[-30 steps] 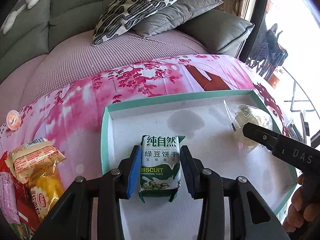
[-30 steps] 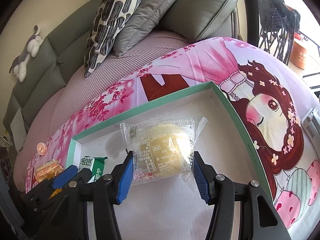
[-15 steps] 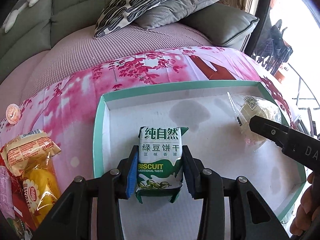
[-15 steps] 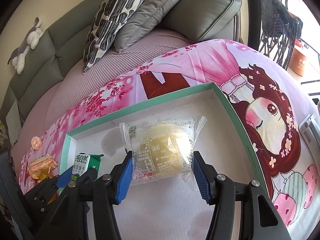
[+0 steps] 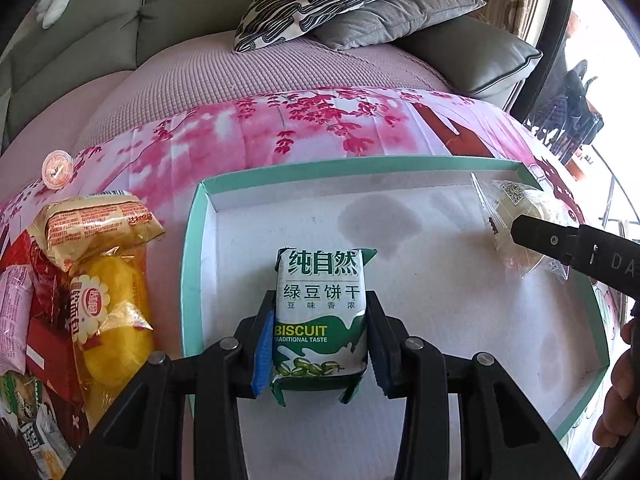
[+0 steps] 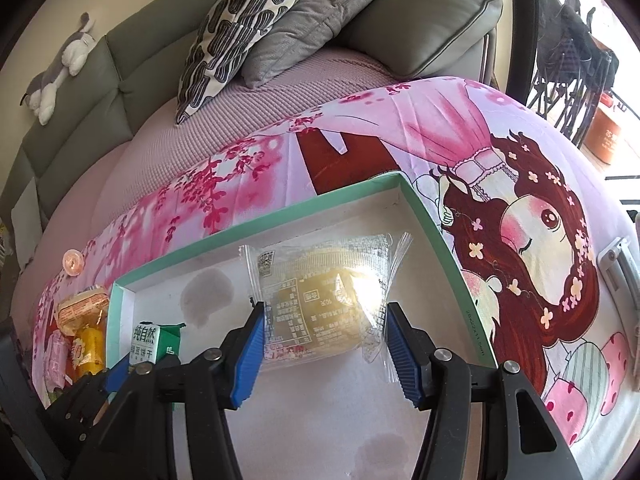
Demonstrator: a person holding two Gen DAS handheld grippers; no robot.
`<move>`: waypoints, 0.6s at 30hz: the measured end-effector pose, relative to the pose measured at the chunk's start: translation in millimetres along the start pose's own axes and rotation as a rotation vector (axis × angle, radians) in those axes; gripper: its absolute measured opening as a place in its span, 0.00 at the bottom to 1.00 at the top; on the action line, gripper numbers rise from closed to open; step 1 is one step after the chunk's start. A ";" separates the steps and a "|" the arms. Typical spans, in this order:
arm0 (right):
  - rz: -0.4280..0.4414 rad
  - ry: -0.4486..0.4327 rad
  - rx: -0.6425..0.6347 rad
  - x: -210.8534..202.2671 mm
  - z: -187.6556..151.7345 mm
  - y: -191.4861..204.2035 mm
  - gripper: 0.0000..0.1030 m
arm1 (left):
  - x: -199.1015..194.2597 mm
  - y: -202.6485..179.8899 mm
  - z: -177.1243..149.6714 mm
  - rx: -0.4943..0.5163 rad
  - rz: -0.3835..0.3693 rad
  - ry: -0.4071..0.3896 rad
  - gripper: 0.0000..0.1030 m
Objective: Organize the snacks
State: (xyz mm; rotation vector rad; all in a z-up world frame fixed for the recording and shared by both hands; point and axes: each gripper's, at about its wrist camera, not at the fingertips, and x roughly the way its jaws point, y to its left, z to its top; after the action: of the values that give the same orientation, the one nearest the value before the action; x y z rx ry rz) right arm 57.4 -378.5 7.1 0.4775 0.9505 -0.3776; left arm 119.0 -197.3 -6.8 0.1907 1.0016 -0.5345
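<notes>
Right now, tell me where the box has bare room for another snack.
Bare white floor lies in the box between the biscuit pack and the clear-wrapped cake, and along the far wall. The heap of snacks left of the box is crowded.

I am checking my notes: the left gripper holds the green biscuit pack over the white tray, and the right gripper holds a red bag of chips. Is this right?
Not quite. The right gripper holds a clear-wrapped yellow cake, not a red chip bag; the right wrist view shows it. The left gripper does hold the biscuit pack over the tray.
</notes>
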 end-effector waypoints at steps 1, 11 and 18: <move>-0.004 0.003 -0.009 -0.5 -0.7 1.2 0.60 | -0.2 0.6 -0.3 -0.006 0.000 0.000 0.41; -0.025 -0.009 -0.066 -5.0 0.2 8.1 0.80 | -13.3 -9.5 3.3 0.011 0.022 -0.038 0.67; -0.008 -0.045 -0.065 -18.6 3.5 7.1 0.96 | -29.7 -17.2 6.9 0.010 0.042 -0.061 0.79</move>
State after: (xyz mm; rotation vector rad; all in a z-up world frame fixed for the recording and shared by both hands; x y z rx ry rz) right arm 53.5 -372.7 26.0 0.4051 0.9184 -0.3622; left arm 102.9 -204.7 23.4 0.2023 0.9338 -0.5045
